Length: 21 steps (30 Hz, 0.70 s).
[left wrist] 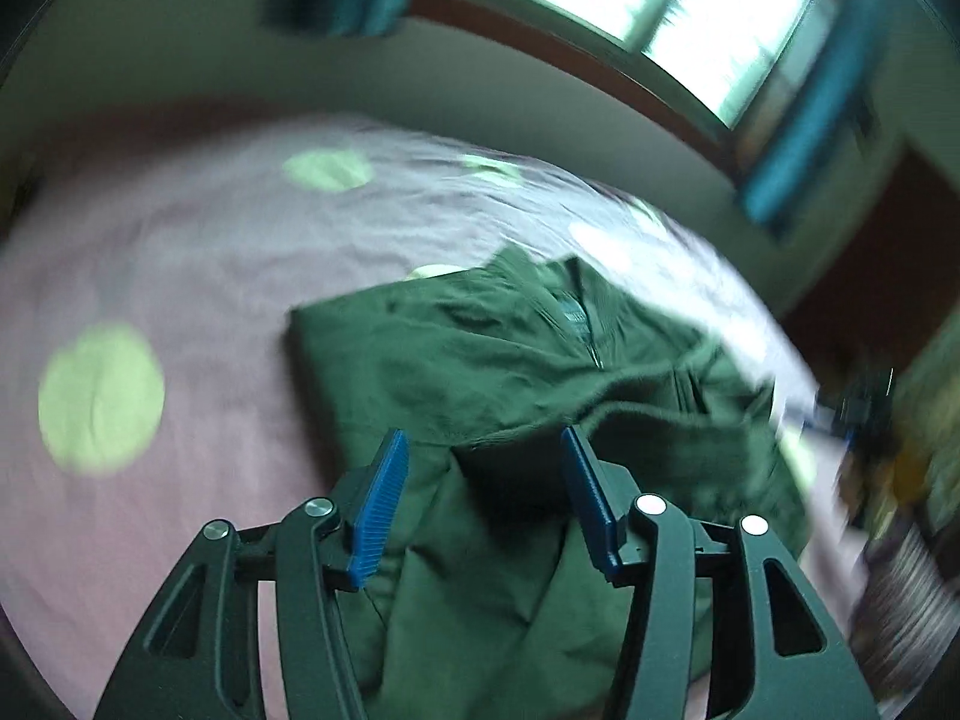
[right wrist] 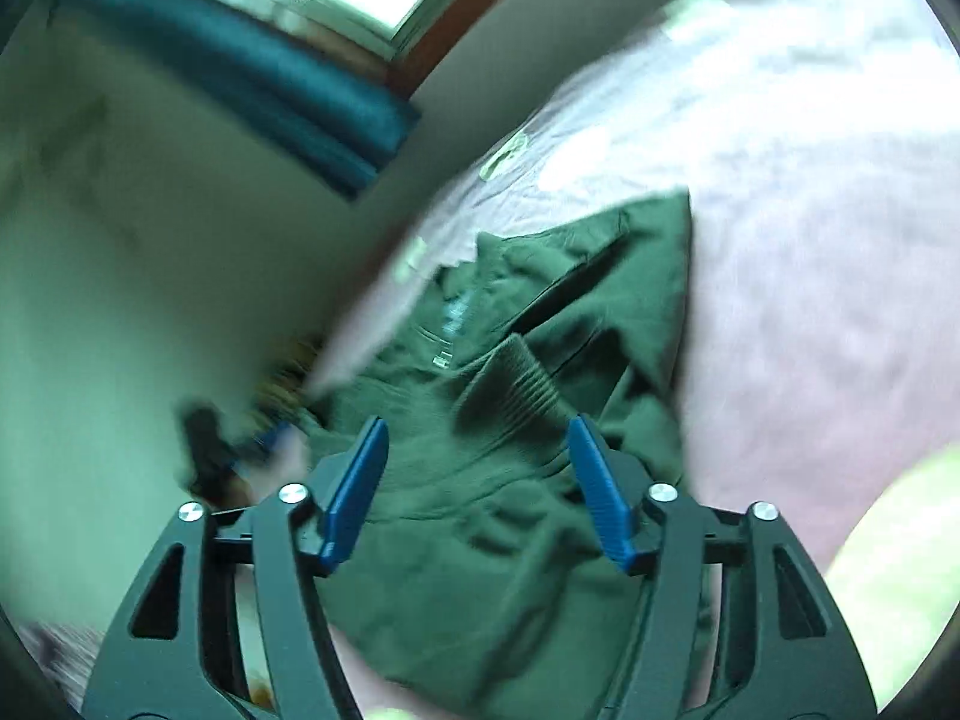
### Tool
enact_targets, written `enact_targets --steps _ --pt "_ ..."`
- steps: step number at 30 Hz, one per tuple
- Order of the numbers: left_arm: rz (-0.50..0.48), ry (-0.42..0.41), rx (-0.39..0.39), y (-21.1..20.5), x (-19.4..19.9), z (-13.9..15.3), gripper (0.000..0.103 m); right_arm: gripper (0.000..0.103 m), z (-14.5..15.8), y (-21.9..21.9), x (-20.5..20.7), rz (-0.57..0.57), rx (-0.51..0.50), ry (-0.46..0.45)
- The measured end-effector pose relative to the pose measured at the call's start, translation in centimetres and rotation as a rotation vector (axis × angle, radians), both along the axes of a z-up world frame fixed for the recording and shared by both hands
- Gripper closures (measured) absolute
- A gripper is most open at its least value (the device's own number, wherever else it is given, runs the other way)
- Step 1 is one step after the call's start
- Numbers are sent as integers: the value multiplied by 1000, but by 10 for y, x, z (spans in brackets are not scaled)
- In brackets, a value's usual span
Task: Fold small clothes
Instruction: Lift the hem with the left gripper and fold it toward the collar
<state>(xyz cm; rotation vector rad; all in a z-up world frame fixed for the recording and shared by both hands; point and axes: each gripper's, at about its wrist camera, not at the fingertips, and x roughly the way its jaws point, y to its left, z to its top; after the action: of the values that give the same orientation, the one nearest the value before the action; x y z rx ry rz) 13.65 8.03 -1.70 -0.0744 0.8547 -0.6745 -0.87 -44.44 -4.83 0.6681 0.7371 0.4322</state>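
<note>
Closest to the left camera, the left hand-held gripper (left wrist: 483,468) stands with its blue pads apart and nothing pinched between them, poised over a fold of the dark green jacket (left wrist: 516,360), which I take to mean the cloth has been let go so that the fold can settle. Across on the right, the right hand-held gripper (right wrist: 477,456) is likewise spread wide and empty above the jacket's ribbed cuff (right wrist: 516,384), a sleeve apparently laid inward over the chest. Both views show the jacket lying partly folded, zip uppermost, on the pink bed (left wrist: 180,252) with its pale green spots.
</note>
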Motion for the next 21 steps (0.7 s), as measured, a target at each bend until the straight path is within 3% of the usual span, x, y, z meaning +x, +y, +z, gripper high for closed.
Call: enact_targets --steps 2,4,9,13,15,18,21 --pt "-86 -70 81 -19 -3 0 45 36 6 11 13 61 -109 -6" --pt "-164 -138 163 -40 -3 -2 43 35 5 18 22 117 -154 -9" --pt "-283 -217 310 -71 0 -17 42 34 -3 28 47 204 -213 -3" --pt "-311 -196 316 -77 6 -22 44 34 -9 34 58 261 -213 0" --pt "-307 -169 294 -76 9 -22 62 60 -12 37 62 283 -213 10" --pt "-263 -163 308 -74 11 -22 80 90 -13 34 60 257 -237 27" --pt "-230 -174 326 -75 4 -18 86 93 -6 29 47 228 -217 -2"
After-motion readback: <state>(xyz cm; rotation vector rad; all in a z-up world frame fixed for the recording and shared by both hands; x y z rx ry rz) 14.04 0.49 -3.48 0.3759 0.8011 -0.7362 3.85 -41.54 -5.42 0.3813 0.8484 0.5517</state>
